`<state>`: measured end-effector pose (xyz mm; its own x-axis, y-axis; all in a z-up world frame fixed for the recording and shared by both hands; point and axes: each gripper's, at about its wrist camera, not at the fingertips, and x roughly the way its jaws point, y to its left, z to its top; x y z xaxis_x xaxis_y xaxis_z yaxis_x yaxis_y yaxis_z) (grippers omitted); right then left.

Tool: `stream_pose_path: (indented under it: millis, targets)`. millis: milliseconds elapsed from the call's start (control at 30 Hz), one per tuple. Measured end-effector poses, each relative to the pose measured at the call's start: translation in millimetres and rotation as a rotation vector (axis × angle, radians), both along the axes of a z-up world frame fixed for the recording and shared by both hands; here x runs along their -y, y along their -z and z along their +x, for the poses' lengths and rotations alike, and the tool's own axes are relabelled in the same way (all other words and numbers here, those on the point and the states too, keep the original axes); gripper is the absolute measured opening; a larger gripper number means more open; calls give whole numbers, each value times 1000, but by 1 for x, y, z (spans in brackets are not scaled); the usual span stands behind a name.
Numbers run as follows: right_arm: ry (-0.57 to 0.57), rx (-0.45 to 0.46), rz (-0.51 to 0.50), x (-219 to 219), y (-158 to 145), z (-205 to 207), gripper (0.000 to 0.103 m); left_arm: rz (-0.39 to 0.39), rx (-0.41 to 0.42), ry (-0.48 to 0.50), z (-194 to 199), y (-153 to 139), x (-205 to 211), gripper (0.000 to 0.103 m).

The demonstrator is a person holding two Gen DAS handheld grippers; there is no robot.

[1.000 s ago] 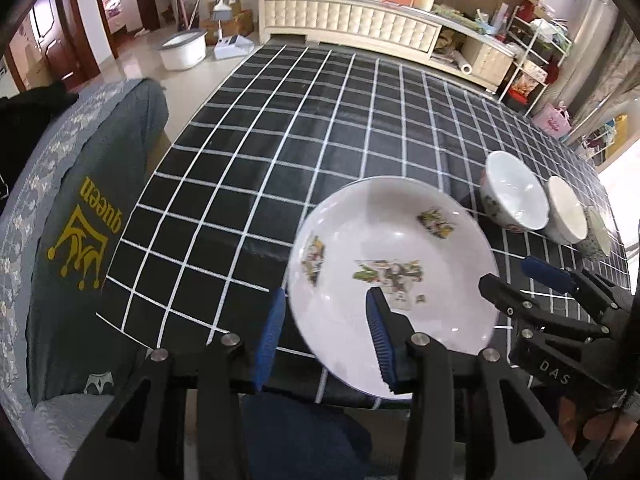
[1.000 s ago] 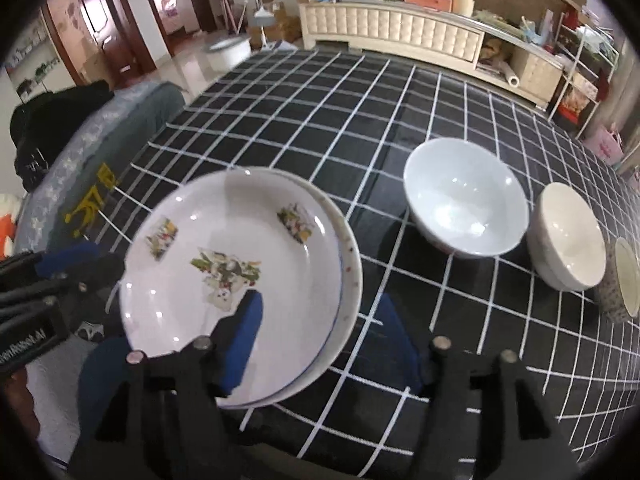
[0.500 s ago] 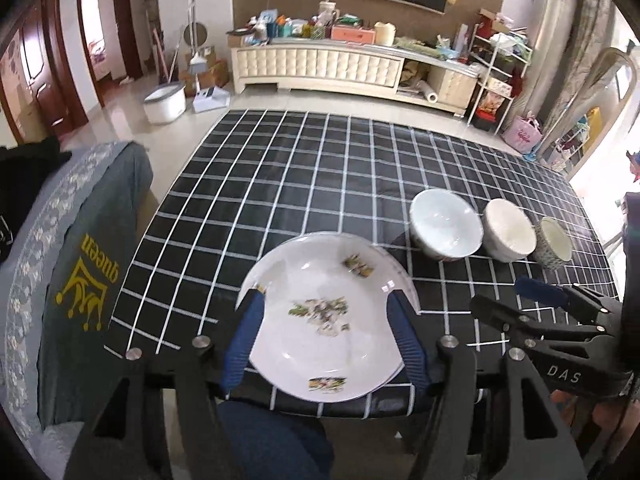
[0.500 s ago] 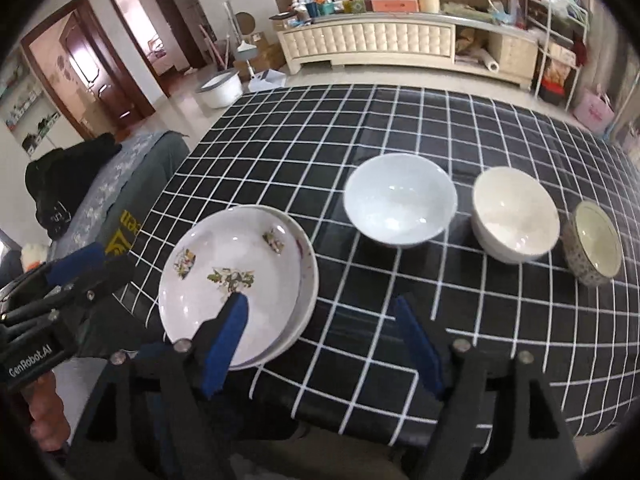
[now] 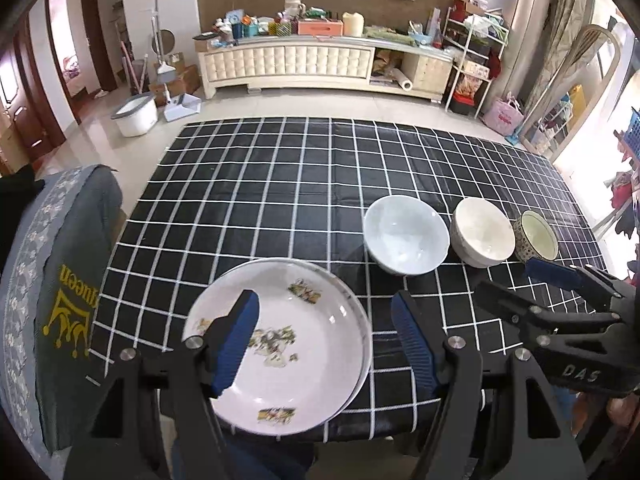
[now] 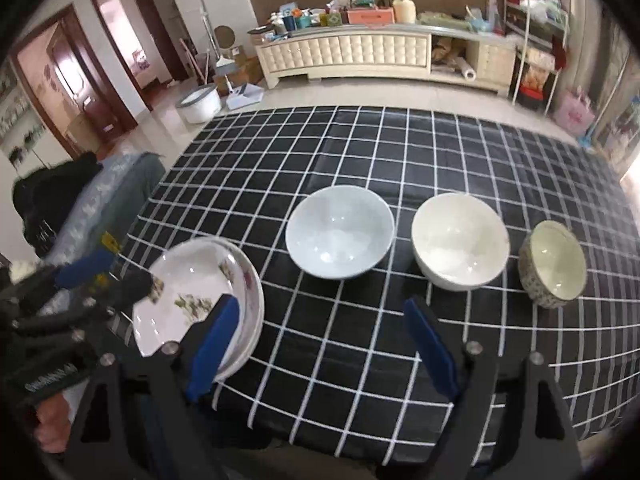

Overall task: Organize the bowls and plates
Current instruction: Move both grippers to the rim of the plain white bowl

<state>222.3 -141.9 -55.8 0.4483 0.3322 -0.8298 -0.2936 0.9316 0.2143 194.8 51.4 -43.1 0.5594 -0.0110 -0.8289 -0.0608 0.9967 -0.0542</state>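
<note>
So both claws just let go of the plates [image 5: 280, 344] and backed up off them. The left claw [image 5: 324, 340] and right claw [image 6: 320, 344] are empty, jaws opening wider. The stack sits flat at the tabletop's [image 5: 280, 184] near-left corner, so that part looks done. Round, so no long axis, faces up. Three bowls [image 6: 340, 236] line the near edge, probably next.

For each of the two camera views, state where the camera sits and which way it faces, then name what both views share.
Left wrist: on the left gripper, angled down over the stacked plates; right gripper visible alongside.
Right wrist: on the right gripper, facing the three bowls; left gripper and a hand visible.
Shared: plates, bowls, checked tablecloth.
</note>
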Motion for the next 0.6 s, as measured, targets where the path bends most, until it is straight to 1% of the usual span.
stream_pose_path:
  millis: [100,300,400,500,567,600]
  targets:
    - [6,13,-15,4,0,13,87,-22,-30,14,20,5,3,67]
    - [8,9,-40,8,9,43,87,-25,-56,37,54,15,9,67]
    - [6,7,-66,6,17,56,87,-43,-85,46,72,26,9,67]
    - [-7,0,-90,4,26,69,87,-40,-111,56,88,38,12,67]
    - [-24,-21,-89,1,35,77,85,-41,-127,64,97,47,12,67]
    - [-32,-30,-95,-1,41,80,81,-42,-132,68,101,51,12,67]
